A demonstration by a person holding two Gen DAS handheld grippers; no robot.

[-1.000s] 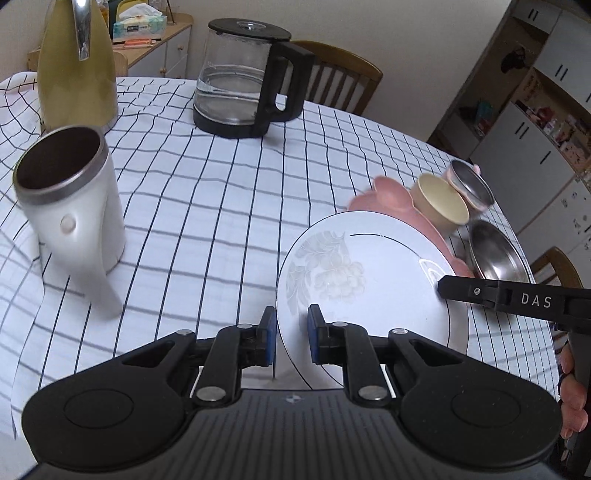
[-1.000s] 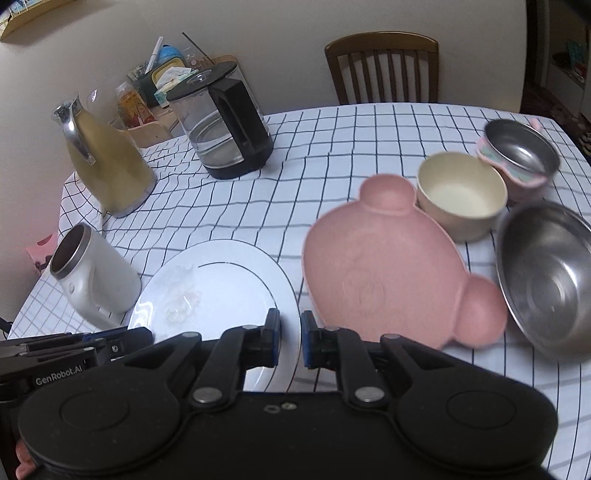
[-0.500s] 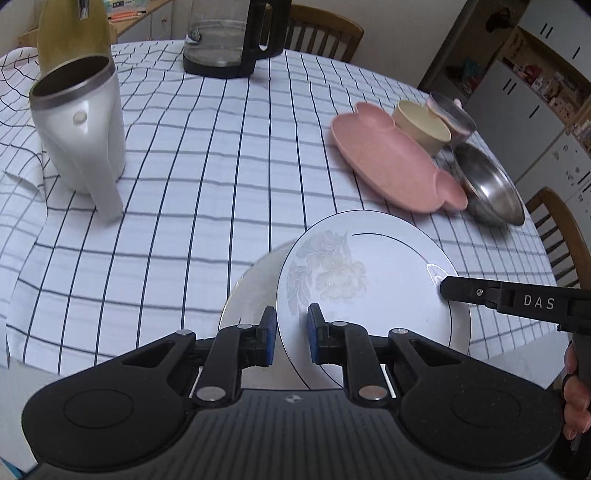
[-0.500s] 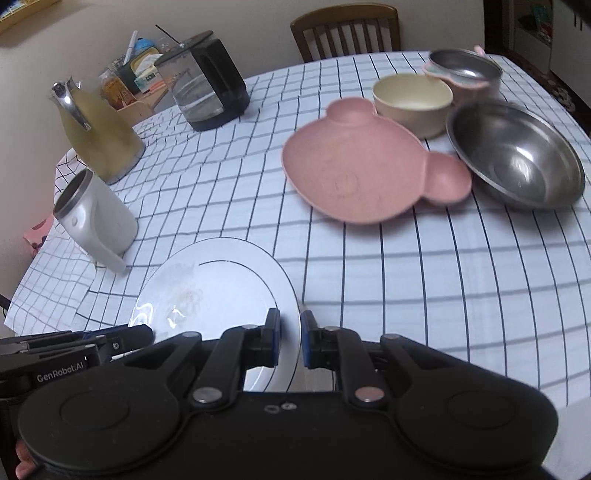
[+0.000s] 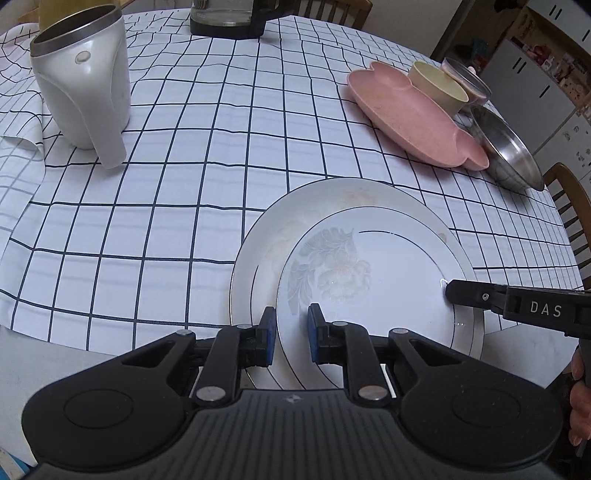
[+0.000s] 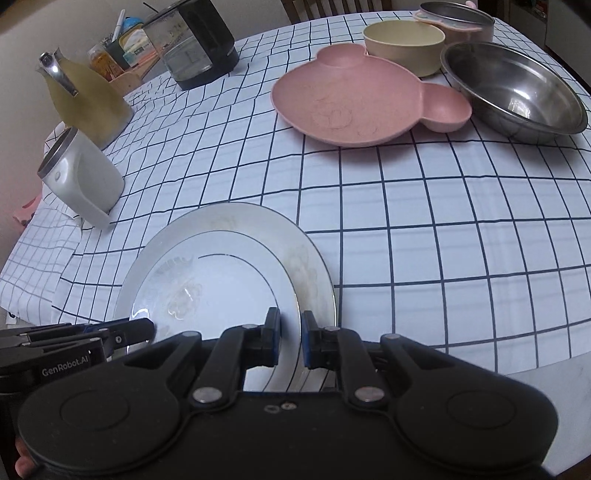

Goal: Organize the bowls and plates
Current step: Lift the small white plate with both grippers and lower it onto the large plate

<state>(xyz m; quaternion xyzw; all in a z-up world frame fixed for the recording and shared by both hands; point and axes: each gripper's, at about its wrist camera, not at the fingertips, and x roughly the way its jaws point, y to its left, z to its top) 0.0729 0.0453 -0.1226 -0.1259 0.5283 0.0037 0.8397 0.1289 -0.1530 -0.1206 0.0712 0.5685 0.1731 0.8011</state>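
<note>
Gripping opposite rims of the small plate (image 5: pixel 373 280), the left hand-held gripper (image 5: pixel 289 336) and right hand-held gripper (image 6: pixel 290 338) hold it over the large plate (image 5: pixel 332 199) at the counter (image 5: pixel 184 184) edge. Both near rims are hidden behind the fingers.

Hiding the near rims of the small plate (image 5: pixel 373 273) and large plate (image 5: pixel 314 206) behind the left gripper (image 5: pixel 290 339) body. Cropping the glass kettle (image 5: pixel 225 16) at the top edge. Blocking contact between pads and rim.
</note>
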